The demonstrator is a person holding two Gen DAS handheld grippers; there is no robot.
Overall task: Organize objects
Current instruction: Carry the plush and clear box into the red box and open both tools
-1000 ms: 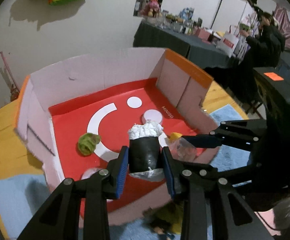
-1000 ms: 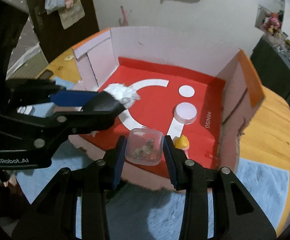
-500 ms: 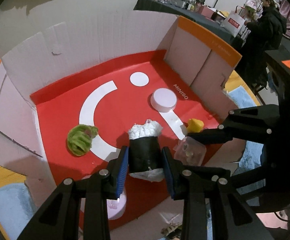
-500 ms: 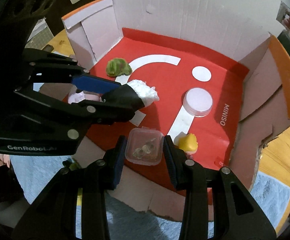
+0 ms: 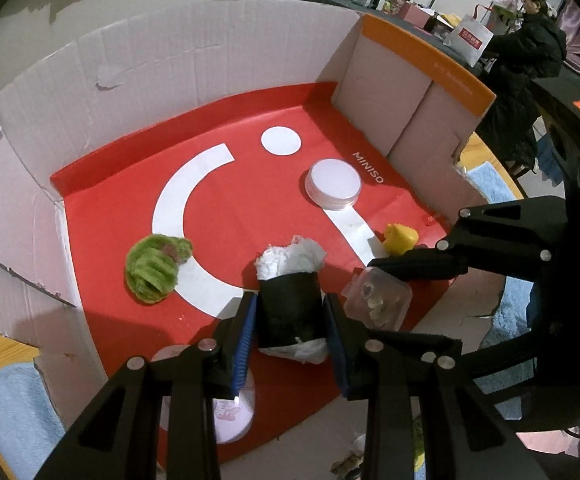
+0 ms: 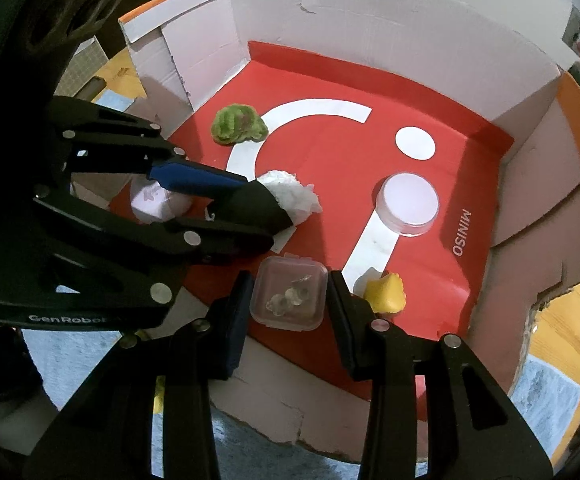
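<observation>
Now | red box floor [image 5: 250, 200], wood table [image 6: 569, 308] | L grip [image 5: 290, 320] pinches black roll [image 5: 288, 308] | R grip [image 6: 290, 300] pinches clear case [image 6: 290, 294]

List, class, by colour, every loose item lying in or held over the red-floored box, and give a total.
Green: 1, fuzzy lump
Yellow: 1, duck-like toy
White or pale round containers: 2
Black and white: 1, wrapped roll
Clear: 1, small lidded box
Total: 6

A black roll [image 5: 288, 312] stuffed with white paper and a small clear box [image 6: 288, 294] are held above the red floor of a cardboard box [image 5: 210, 60], which holds a green fuzzy lump [image 5: 154, 265], a round white tin [image 5: 334, 185] and a yellow toy [image 5: 399, 237].
</observation>
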